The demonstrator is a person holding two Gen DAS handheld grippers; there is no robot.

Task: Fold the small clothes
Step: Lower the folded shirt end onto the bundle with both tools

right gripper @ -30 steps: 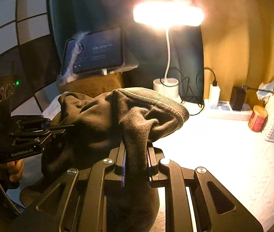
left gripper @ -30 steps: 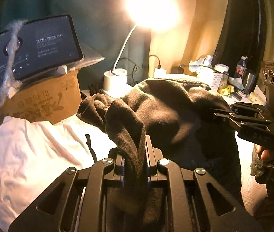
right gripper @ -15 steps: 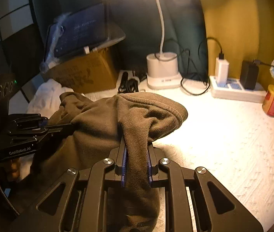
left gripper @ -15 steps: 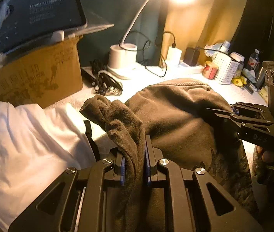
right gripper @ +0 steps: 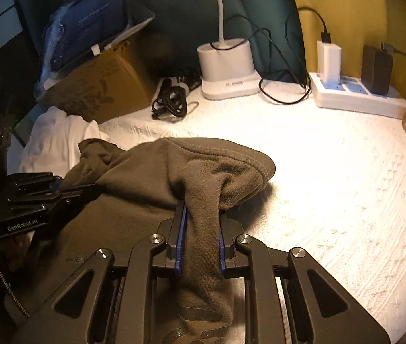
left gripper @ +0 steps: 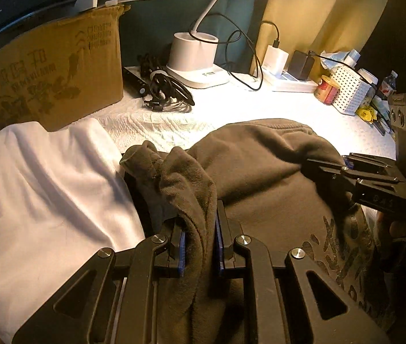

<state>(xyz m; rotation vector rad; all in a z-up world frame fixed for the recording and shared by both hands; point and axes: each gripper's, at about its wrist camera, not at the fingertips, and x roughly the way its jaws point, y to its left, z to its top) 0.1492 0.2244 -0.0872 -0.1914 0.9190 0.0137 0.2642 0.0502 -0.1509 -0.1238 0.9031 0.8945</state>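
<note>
A home corner: a white knitted cloth (right gripper: 331,189) ahead of the tongs, with a desk lamp (right gripper: 225,66), power strip (right gripper: 357,97), chargers and a cardboard box (left gripper: 48,68).

Left gripper (left gripper: 198,240) clamped on brown garment (left gripper: 260,177), right gripper (left gripper: 343,169) gripping its right edge, white cloth (left gripper: 45,195) left.

So the garment (right gripper: 145,189) lies on the worktop (right gripper: 331,186), with a cloth (left gripper: 39,186) to its left. Behind the cloth sits a cardboard box (left gripper: 48,71), tablet (right gripper: 88,31) on top. Lamp base (right gripper: 225,66) and power strip (right gripper: 357,97) line the back, cables (right gripper: 171,103) between box and lamp.
</note>
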